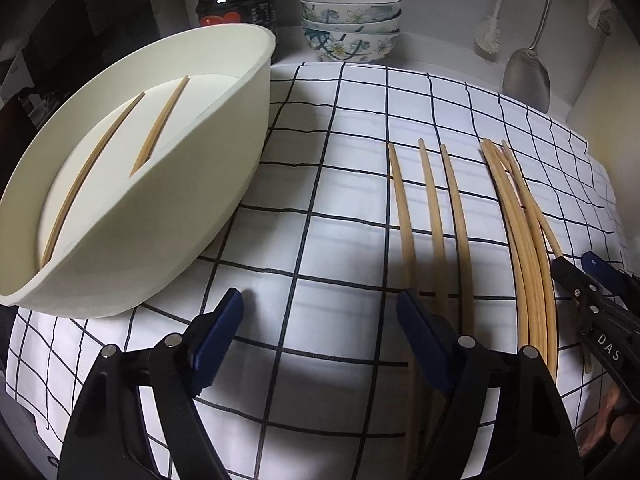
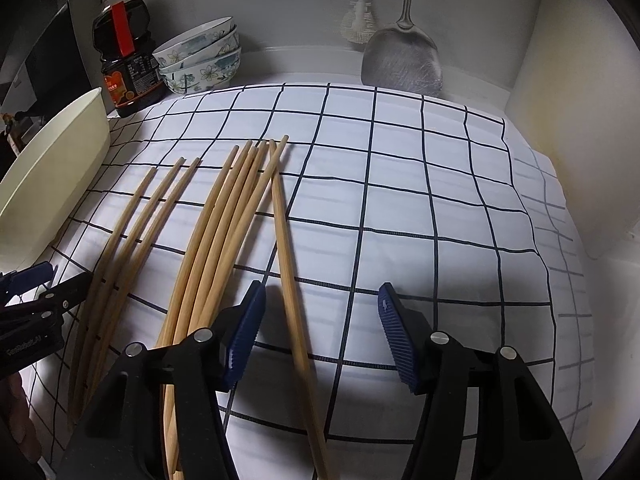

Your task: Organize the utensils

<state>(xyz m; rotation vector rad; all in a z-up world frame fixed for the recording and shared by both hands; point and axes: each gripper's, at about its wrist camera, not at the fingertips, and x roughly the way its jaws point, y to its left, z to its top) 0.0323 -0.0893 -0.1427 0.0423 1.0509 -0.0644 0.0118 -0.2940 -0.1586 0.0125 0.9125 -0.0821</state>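
White cloth (image 1: 340,184) with a dark grid. Pale tan chopsticks (image 2: 224,216). Cream bin (image 1: 192,184) left of the left tool (image 1: 320,320), which is black with blue pads (image 1: 218,332). White bowls (image 1: 350,24) bear blue-green flowers. Dark bottle (image 2: 124,52), red label. Steel-grey spatula (image 2: 402,58).
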